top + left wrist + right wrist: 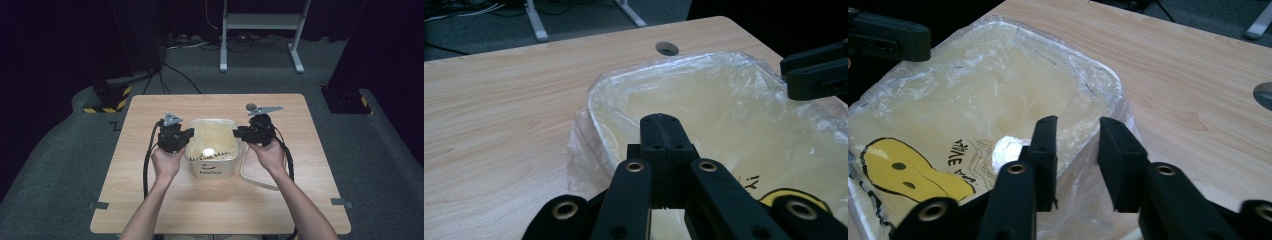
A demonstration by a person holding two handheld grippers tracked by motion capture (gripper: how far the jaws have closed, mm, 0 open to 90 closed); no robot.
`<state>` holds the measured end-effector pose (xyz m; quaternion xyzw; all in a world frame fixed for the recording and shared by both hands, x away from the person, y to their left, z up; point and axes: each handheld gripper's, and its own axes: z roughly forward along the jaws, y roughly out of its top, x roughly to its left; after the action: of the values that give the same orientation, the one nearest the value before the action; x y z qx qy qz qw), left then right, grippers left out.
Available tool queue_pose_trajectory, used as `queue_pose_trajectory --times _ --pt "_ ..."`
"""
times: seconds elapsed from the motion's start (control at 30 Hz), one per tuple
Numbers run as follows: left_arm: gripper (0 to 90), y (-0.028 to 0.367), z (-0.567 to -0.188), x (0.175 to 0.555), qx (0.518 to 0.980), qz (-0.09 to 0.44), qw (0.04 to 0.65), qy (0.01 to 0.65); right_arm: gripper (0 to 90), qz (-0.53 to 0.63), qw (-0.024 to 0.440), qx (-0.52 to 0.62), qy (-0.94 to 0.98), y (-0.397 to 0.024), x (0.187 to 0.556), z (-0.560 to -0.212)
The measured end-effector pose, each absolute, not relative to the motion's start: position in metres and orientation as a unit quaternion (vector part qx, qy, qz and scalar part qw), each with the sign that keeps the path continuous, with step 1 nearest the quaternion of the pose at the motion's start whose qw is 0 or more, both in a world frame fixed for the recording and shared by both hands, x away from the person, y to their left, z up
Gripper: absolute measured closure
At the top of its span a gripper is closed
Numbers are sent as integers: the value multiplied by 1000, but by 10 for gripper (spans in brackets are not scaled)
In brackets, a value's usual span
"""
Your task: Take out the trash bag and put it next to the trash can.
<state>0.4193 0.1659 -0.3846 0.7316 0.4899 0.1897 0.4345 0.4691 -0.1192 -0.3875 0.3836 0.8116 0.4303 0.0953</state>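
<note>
**Thin liner, stiff bin: take the film at the rim**

The plastic bag [212,137] lines the small bin [212,167] at mid-table [150,210]. The film looks light, limp, slippery and easy to tear, so the folded edge over the rim seems the safest hold. The left gripper [661,131], at the bin's left rim, is fully closed, seemingly pinching film. The right gripper [1077,145] straddles the right rim, jaws apart, gripping nothing.

A white metal stand [260,30] and cables [175,70] occupy the carpet [60,150].
</note>
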Motion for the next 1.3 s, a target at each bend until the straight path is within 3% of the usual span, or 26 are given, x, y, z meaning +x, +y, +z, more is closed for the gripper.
queue_pose_trajectory --times 0.33,0.93,1.0,1.3 --pt "900 155 -380 420 734 181 448 477 892 420 123 366 821 -115 464 -385" --pt "900 143 -387 424 752 152 454 453 900 438 114 326 830 -90 455 -377" --pt "877 141 -388 425 756 148 453 449 900 439 109 324 831 -86 456 -377" --pt "554 136 -394 425 763 124 464 433 900 440 99 322 832 -74 458 -379"
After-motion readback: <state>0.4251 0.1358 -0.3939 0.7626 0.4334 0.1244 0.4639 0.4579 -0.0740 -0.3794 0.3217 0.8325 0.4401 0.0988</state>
